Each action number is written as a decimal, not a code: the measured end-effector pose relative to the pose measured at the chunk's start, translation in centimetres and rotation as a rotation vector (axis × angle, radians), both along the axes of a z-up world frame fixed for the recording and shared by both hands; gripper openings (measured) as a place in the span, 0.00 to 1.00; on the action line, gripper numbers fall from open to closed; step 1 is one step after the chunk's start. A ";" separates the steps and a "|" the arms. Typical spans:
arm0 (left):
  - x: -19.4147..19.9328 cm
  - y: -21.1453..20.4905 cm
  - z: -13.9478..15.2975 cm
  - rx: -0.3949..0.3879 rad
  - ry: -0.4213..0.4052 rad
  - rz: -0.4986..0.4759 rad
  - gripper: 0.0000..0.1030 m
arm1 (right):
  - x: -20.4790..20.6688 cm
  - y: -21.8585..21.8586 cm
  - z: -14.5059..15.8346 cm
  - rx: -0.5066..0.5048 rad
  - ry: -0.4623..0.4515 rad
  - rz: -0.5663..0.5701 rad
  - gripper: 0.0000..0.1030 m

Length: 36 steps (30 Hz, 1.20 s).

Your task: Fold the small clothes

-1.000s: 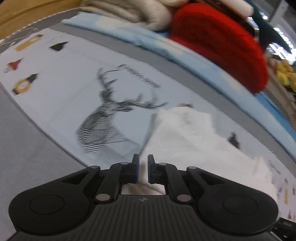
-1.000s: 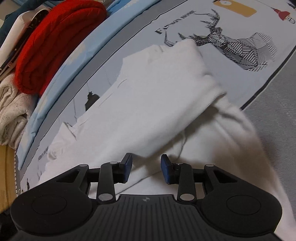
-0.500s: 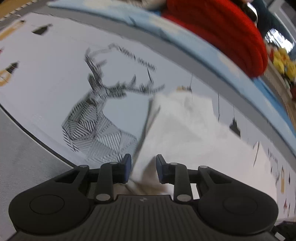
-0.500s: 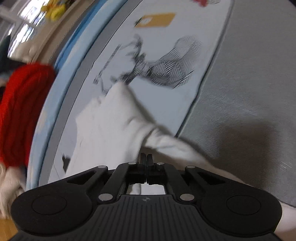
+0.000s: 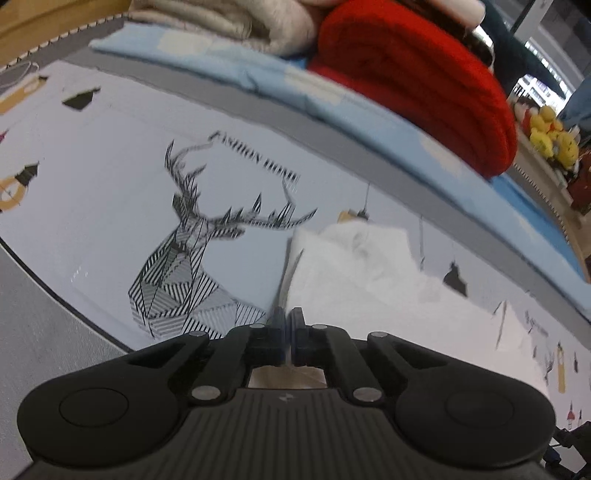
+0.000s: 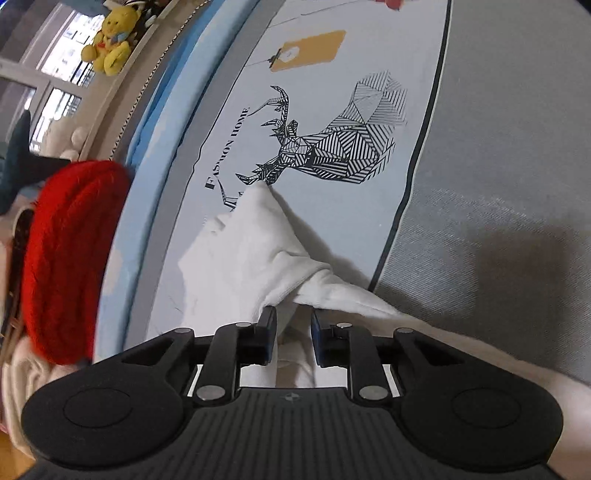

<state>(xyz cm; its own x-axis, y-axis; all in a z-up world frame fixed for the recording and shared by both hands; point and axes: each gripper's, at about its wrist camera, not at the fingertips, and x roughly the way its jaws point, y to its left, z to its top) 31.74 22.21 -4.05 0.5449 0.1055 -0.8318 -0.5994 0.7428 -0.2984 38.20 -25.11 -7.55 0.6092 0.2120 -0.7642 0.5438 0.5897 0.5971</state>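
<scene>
Overall: deer-print sheet (image 6: 325,206) | red knit (image 5: 417,77) behind | windows (image 6: 55,74)

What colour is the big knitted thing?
Red. The knitted thing shows best in the left wrist view.

We see a pale printed sheet (image 6: 332,229) bearing a striped geometric deer (image 6: 332,151), and we take that deer as our landmark: the words FASHION HOME (image 6: 227,147) run just beside its antlers, and an orange tag print (image 6: 308,50) lies near its body. Beyond the lettering, well apart from the deer, a rolled red knit (image 5: 417,81) rests on a light blue cloth (image 5: 354,107) beside a cream fabric bundle (image 5: 229,22). A yellow plush toy (image 6: 110,38) sits farther off still.
</scene>
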 end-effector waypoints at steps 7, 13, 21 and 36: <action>-0.7 0.4 2.2 0.080 -0.070 0.067 0.02 | -0.5 0.0 1.7 0.003 -0.101 -0.019 0.33; -0.5 0.7 1.6 0.044 -0.052 0.059 0.02 | 0.7 -0.1 -0.3 0.001 0.018 -0.010 0.35; -0.7 0.6 1.4 0.026 -0.039 0.063 0.02 | 0.3 1.3 0.2 0.003 0.032 0.047 0.36; -0.7 1.0 -1.6 -0.034 0.142 0.054 0.02 | 0.4 -0.7 0.3 -0.200 0.175 -0.043 0.12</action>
